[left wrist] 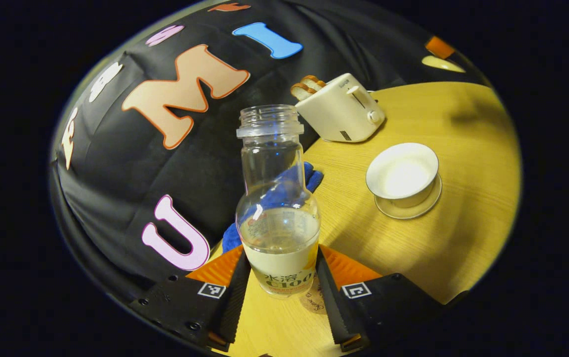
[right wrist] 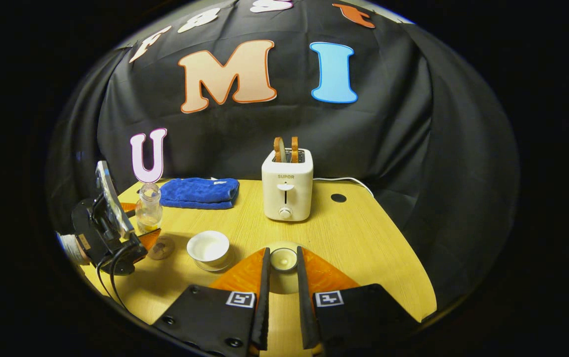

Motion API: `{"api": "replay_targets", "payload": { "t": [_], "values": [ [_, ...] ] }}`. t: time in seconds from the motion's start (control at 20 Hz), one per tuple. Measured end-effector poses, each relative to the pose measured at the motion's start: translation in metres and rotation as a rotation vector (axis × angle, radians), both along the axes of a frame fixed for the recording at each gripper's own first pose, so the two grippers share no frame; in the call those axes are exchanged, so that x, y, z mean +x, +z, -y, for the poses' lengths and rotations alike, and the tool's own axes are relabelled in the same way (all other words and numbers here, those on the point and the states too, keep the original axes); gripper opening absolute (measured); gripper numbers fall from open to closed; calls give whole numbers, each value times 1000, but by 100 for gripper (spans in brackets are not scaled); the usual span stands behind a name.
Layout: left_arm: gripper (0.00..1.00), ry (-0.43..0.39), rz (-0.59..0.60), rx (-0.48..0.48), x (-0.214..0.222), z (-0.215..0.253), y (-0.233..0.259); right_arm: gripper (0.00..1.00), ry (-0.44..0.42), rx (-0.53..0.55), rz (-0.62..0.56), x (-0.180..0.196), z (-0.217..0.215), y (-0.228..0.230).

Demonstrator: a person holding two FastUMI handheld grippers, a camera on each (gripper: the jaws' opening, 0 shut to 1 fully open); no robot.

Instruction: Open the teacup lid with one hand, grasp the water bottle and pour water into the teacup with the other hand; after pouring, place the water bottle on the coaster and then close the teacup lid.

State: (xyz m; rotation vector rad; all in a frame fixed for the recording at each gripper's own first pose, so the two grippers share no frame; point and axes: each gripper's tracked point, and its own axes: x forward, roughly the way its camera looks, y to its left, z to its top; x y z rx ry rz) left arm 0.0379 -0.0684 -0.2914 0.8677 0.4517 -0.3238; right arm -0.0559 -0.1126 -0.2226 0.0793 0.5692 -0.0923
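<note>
The water bottle (left wrist: 278, 208), uncapped and partly full, stands upright between the left gripper (left wrist: 280, 287) jaws, which clamp its labelled base over the coaster (left wrist: 314, 301). Right of it the open teacup (left wrist: 403, 173) sits on its saucer. The right gripper (right wrist: 281, 270) jaws hold the lid (right wrist: 283, 260) above the counter (right wrist: 363, 248).

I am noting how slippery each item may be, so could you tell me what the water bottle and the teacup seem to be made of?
Water bottle: clear and glossy, likely plastic, possibly glass; the blue towel shows through it, and a printed label wraps its base.
Teacup: white and smooth with a soft sheen, probably glazed ceramic or porcelain, as is its saucer.
</note>
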Motion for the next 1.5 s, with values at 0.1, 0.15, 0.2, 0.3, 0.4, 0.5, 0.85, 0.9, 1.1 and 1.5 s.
{"api": "replay_targets", "payload": {
  "t": [0.1,0.15,0.2,0.3,0.4,0.5,0.85,0.9,1.1,1.5],
  "values": [
    [70,-37,-4,68,0,2,-2,29,-8,17,-3,-1,2,-3],
    [69,-48,-8,95,2,2,-5,29,-9,24,-2,-1,2,-5],
    [69,-53,-17,120,1,0,-7,30,-9,28,-1,-1,3,-4],
    [70,-59,-34,159,-1,-2,-11,31,-4,28,0,-4,5,-6],
    [70,-72,-44,207,3,-2,-16,30,-1,33,-3,-6,4,-9],
    [70,-96,-45,264,5,-3,-17,30,3,44,-11,-9,3,-14],
    [70,-211,-55,391,3,12,-19,30,29,78,-30,-18,-9,-25],
    [70,-227,-60,408,1,14,-20,31,35,79,-30,-18,-10,-27],
    [70,-260,-94,474,-2,14,-24,30,49,100,-35,-23,-17,-31],
    [69,-331,-112,671,10,13,-20,30,60,115,-51,-29,-17,-40]
  ]
}}
